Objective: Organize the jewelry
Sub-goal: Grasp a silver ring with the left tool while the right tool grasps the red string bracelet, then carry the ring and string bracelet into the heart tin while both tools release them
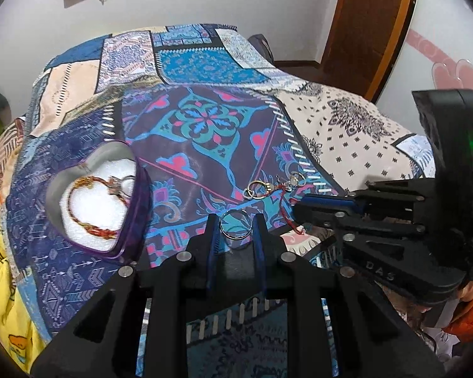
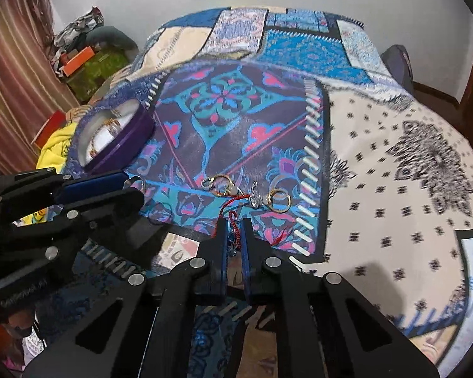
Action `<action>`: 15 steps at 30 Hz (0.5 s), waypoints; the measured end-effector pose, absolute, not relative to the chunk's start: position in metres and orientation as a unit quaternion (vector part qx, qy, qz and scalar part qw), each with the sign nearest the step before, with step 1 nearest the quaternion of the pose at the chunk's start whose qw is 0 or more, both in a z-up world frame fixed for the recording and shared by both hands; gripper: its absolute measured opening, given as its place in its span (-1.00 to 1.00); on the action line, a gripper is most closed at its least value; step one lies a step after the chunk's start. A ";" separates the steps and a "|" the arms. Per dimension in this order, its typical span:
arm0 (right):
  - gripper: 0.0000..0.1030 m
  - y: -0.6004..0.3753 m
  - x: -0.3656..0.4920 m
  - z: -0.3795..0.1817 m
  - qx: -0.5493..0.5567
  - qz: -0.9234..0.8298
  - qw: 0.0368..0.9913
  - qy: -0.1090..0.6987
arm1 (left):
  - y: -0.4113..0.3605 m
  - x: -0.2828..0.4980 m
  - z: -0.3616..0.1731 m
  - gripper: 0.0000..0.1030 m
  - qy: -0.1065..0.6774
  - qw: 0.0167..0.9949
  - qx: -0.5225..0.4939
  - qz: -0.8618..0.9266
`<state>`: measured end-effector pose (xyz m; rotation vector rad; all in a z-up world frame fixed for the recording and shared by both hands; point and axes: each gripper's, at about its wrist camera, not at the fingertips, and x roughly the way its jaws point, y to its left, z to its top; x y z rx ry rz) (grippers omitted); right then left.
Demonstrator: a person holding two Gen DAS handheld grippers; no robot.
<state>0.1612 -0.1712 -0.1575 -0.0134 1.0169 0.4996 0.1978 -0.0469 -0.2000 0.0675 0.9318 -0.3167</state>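
Note:
A purple heart-shaped box (image 1: 94,201) with white foam lies open on the patterned bedspread and holds a red-gold bracelet (image 1: 82,223) and a ring. It also shows in the right wrist view (image 2: 116,135). My left gripper (image 1: 235,223) is shut on a silver ring (image 1: 235,224), held between its fingertips just above the cloth. My right gripper (image 2: 235,230) is shut on a red cord (image 2: 233,217) that trails to a small heap of rings and charms (image 2: 252,193). The heap also shows in the left wrist view (image 1: 274,186).
The patchwork bedspread (image 1: 205,126) covers the bed. A yellow cloth (image 1: 3,267) lies at its left edge. Boxes and bags (image 2: 88,60) are stacked by the wall at the far left. A wooden door (image 1: 369,25) stands at the back right.

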 end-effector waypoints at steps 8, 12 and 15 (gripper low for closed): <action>-0.87 -0.174 0.156 -0.113 0.006 0.235 0.870 0.434 | -0.031 0.185 -0.175 -0.61 0.420 0.897 0.023 -0.138; -0.87 -0.171 0.155 -0.090 0.006 0.240 0.881 0.408 | -0.023 0.179 -0.161 -0.61 0.406 0.904 0.019 -0.132; -0.87 -0.166 0.152 -0.074 0.006 0.243 0.888 0.390 | -0.016 0.174 -0.151 -0.61 0.395 0.910 0.016 -0.125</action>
